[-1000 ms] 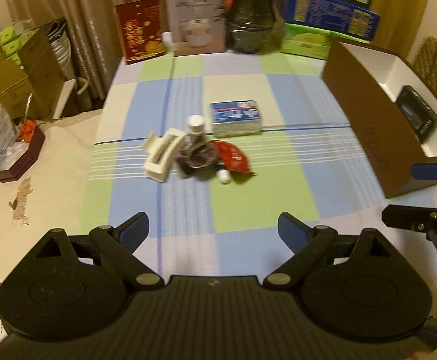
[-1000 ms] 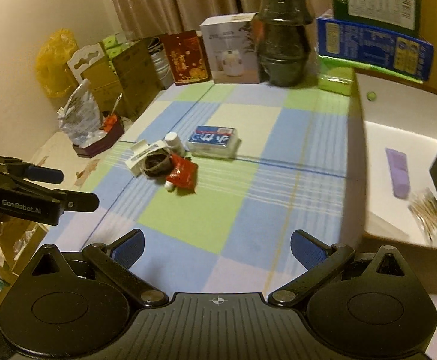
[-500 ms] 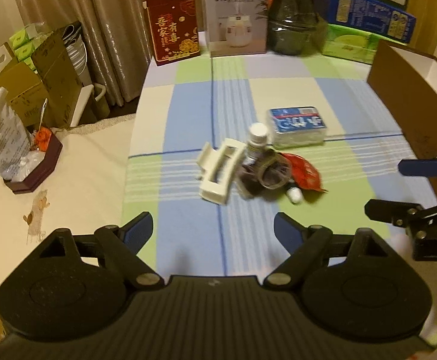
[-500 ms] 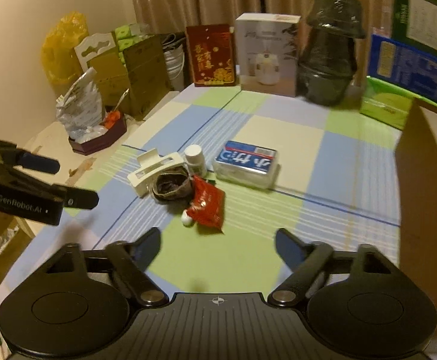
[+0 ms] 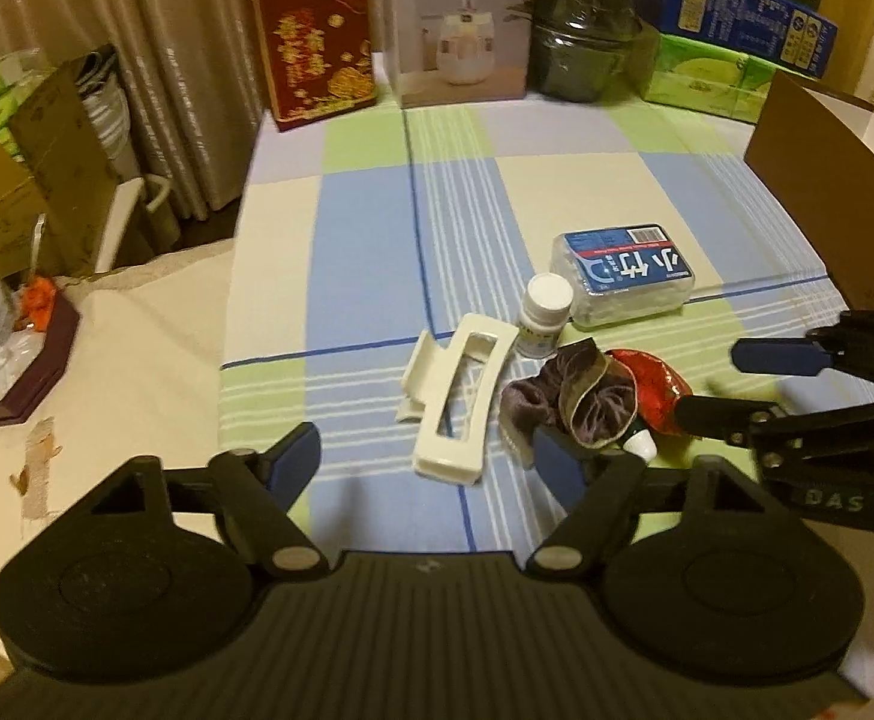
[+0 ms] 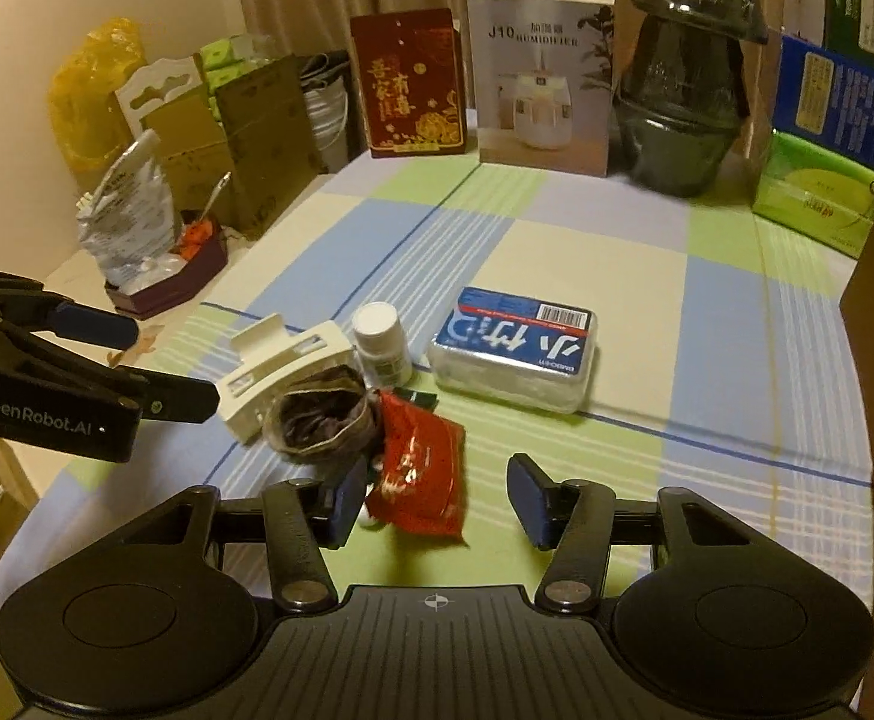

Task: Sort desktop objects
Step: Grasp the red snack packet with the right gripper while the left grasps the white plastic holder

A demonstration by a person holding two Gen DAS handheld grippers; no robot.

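Both tongs are seen closing, and neither is clamped on anything yet. Left tongs [image 5: 434, 459] are held low over the worktop [image 5: 365, 252], and the white hair clip [image 5: 457, 399] lies between their pads, untouched; the right pad is set just beside the brown scrunchie [image 5: 580, 405]. Right tongs [image 6: 437, 504] are lowered over the red packet [image 6: 422, 477], which lies in the gap with no pad pressing on it. A steep downward tilt is kept on both, probably so that each flat item can be straddled from above.

The items to be sorted are gathered in one tight heap near the middle of the worktop: clip, scrunchie, packet, a small white bottle [image 6: 380, 345] standing upright, and a tiny white-capped tube [image 5: 640, 444] half hidden under the packet. A clear swab box [image 6: 514, 348] with a blue label lies just behind them. A brown-walled box [image 5: 814, 192] is seen at the right edge, and it is judged to be where the items are meant to go.

Because the heap is so crowded, care is called for: the scrunchie could be snagged along with the clip, and the tube could be dragged by the packet.
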